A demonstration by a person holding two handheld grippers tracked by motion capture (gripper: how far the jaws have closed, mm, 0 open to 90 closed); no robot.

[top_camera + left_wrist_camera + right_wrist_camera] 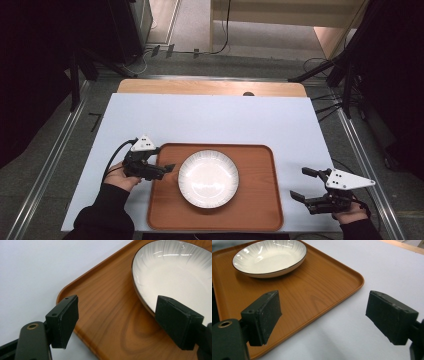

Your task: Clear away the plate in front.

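**Plate on tray, a gripper at each side**

On the table [210,112], toward its near edge: a tray [257,210]. On the tray, left of its middle: a plate [208,178]. At the tray's left edge, over its rim and just beside the plate: the left gripper [167,169], jaws spread apart with nothing between them. To the right of the tray, clear of it and over bare table: the right gripper [303,183], jaws likewise wide and pointing toward the tray.
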